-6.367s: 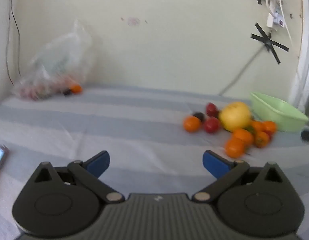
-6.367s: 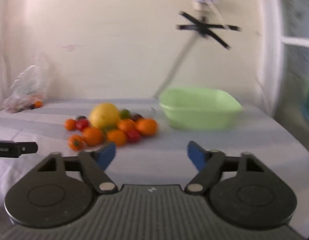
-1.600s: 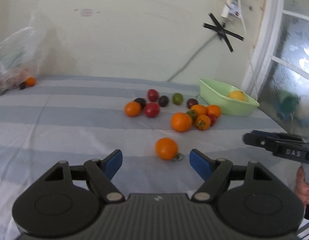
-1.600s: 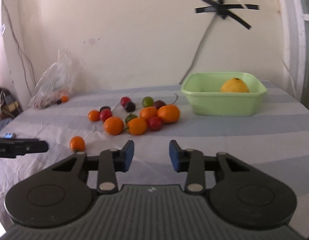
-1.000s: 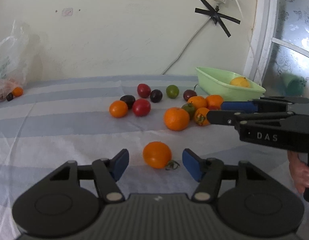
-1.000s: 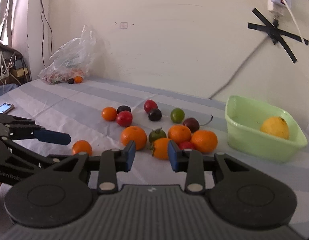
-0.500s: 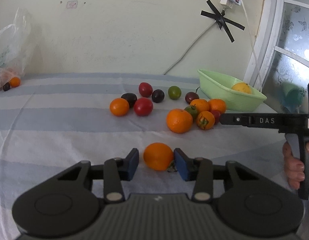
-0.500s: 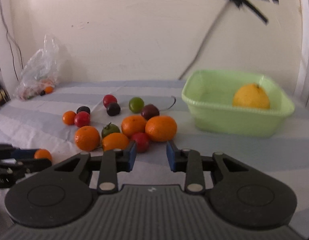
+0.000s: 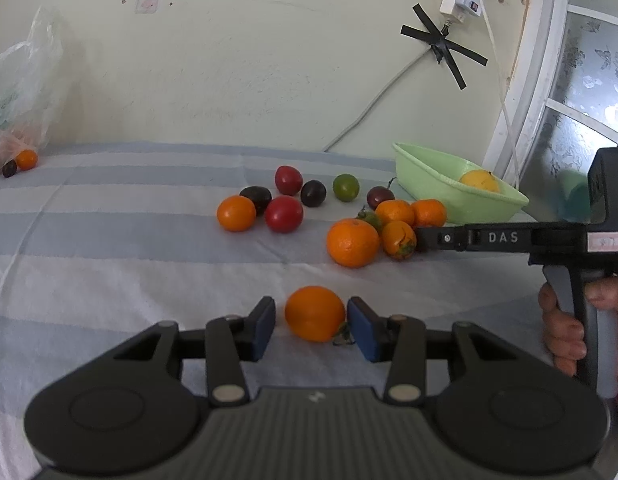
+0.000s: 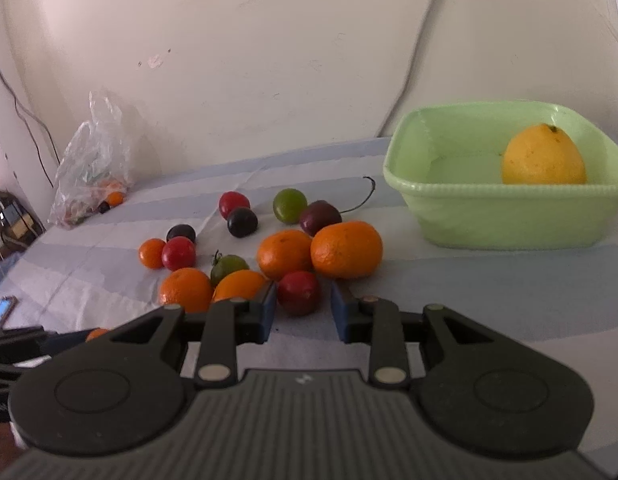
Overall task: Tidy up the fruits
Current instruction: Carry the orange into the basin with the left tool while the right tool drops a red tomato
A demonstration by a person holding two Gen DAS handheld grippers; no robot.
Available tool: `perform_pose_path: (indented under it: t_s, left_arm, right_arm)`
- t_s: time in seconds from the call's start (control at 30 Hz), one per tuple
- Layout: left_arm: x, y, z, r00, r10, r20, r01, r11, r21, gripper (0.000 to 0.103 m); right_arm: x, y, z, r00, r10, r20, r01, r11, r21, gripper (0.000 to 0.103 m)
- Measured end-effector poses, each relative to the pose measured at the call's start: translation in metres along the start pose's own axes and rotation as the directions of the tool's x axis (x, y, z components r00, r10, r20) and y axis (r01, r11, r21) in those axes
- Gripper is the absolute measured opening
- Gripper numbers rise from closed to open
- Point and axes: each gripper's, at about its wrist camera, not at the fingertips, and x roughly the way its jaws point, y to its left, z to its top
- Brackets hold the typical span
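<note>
Two hand-held grippers work over a bed covered in a blue and white striped sheet (image 9: 109,240), set against a pale wall.

The left gripper (image 9: 311,326) is low over the sheet near the front edge. Its blue-padded fingers (image 9: 263,326) are narrowed around a lone orange (image 9: 315,313) that sits on the sheet between them; a thin gap shows on each side, so they are close but not clearly gripping. A small green stem piece lies just beside the orange.

The right gripper (image 10: 302,308) points at the fruit cluster in the middle of the bed. Its fingers (image 10: 265,312) are also narrowed, bracketing a small red fruit (image 10: 299,293), with space visible on both sides. Just beyond lie two large oranges (image 10: 346,249), a smaller orange (image 10: 186,289), a green tomato (image 10: 228,266), dark plums (image 10: 242,221), a green lime (image 10: 289,205) and more red fruit.

A light green basin (image 10: 509,220) stands toward the right edge of the bed, near the wall, with one yellow lemon (image 10: 543,156) inside. A clear plastic bag (image 10: 93,168) with more fruit rests at the far left corner. In the left wrist view, the person's right hand (image 9: 565,332) grips the right gripper's handle.
</note>
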Motion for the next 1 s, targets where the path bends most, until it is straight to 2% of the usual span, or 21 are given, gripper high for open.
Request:
perform_pose_path:
  t_s: [0.1, 0.27, 0.4, 0.6, 0.7, 0.83, 0.93, 1.0]
  left_arm:
    - [0.0, 0.001, 0.0, 1.0, -0.015, 0.0, 0.015, 1.0, 0.002, 0.034]
    - [0.0, -0.004, 0.0, 0.999, -0.036, -0.006, 0.036, 0.999, 0.02, 0.034]
    - [0.002, -0.021, -0.002, 0.992, -0.128, -0.024, 0.128, 0.991, 0.028, 0.034]
    - [0.018, -0.057, 0.006, 0.978, -0.2, -0.064, 0.205, 0.976, 0.072, 0.034]
    - [0.031, -0.074, 0.031, 0.967, -0.245, -0.065, 0.25, 0.965, 0.075, 0.034]
    - [0.055, -0.096, 0.078, 0.954, -0.3, -0.029, 0.301, 0.947, 0.11, 0.034]
    - [0.09, -0.115, 0.113, 0.947, -0.319, -0.024, 0.32, 0.939, 0.127, 0.034]
    - [0.117, -0.123, 0.129, 0.949, -0.313, -0.036, 0.315, 0.942, 0.114, 0.034]
  right_arm:
    - [-0.003, 0.005, -0.003, 1.0, -0.006, 0.003, 0.006, 1.0, -0.019, 0.025]
    - [-0.03, 0.008, -0.018, 0.999, -0.016, 0.029, 0.017, 0.999, -0.03, 0.025]
    - [-0.053, 0.015, -0.034, 0.998, -0.037, 0.05, 0.041, 0.997, -0.068, 0.025]
    - [-0.075, 0.018, -0.05, 0.994, -0.071, 0.088, 0.081, 0.99, -0.117, 0.025]
    - [-0.083, 0.01, -0.048, 0.989, -0.082, 0.127, 0.097, 0.988, -0.12, 0.025]
    - [-0.088, -0.015, -0.025, 0.969, -0.125, 0.212, 0.149, 0.984, -0.1, 0.025]
    - [-0.086, -0.036, -0.004, 0.946, -0.171, 0.274, 0.205, 0.974, -0.097, 0.025]
    - [-0.08, -0.051, 0.012, 0.936, -0.189, 0.296, 0.223, 0.971, -0.085, 0.025]
